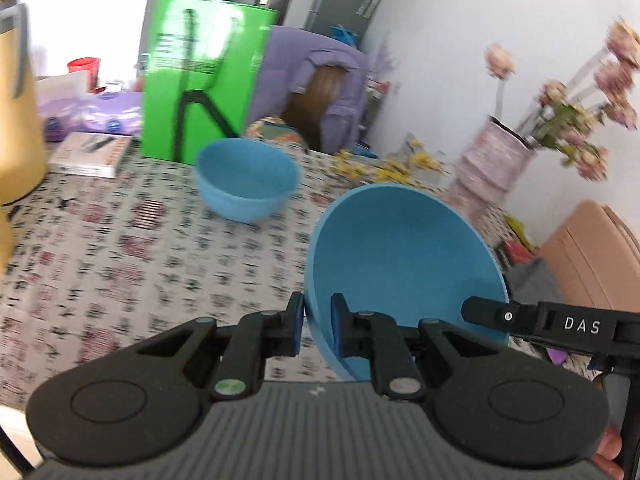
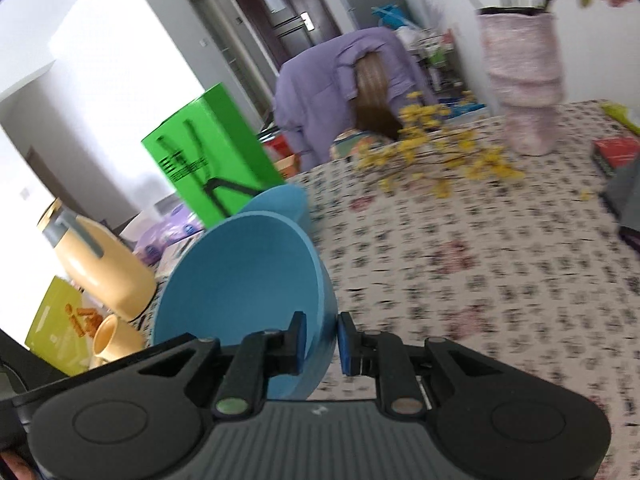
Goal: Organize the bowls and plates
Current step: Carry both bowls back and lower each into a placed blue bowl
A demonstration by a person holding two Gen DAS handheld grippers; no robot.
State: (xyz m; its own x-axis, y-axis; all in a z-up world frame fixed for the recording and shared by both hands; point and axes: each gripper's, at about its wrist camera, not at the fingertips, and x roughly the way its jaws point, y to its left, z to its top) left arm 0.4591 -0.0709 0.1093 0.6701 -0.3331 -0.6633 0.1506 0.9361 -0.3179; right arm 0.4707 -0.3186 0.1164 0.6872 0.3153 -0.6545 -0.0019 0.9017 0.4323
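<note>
The held blue bowl (image 1: pixel 400 264) occupies the lower centre of the left wrist view and the lower left of centre in the right wrist view (image 2: pixel 244 280). It is tilted, with its opening turned toward the cameras, and appears raised off the table (image 1: pixel 100 264).

The left hand-held gripper (image 1: pixel 318 326) is clamped on the bowl's rim, one pad inside the wall and one outside. The right hand-held gripper (image 2: pixel 322 340) is clamped on the rim in the same manner at a different point. In the left wrist view, the right unit's black body, marked "DAS", enters at the lower right, beside the bowl. Judged purpose: two rim grips at separate points steady a wide, light bowl and control its tilt during transfer.

A second blue bowl (image 1: pixel 246 178) stands upright on the table at centre left, in front of a green box (image 1: pixel 204 76). It is the probable nesting target; alignment above it is not yet achieved.

Background: a pink vase (image 2: pixel 524 80) with flowers at upper right, and yellow sprigs (image 2: pixel 436 160) lying on the patterned tablecloth.
</note>
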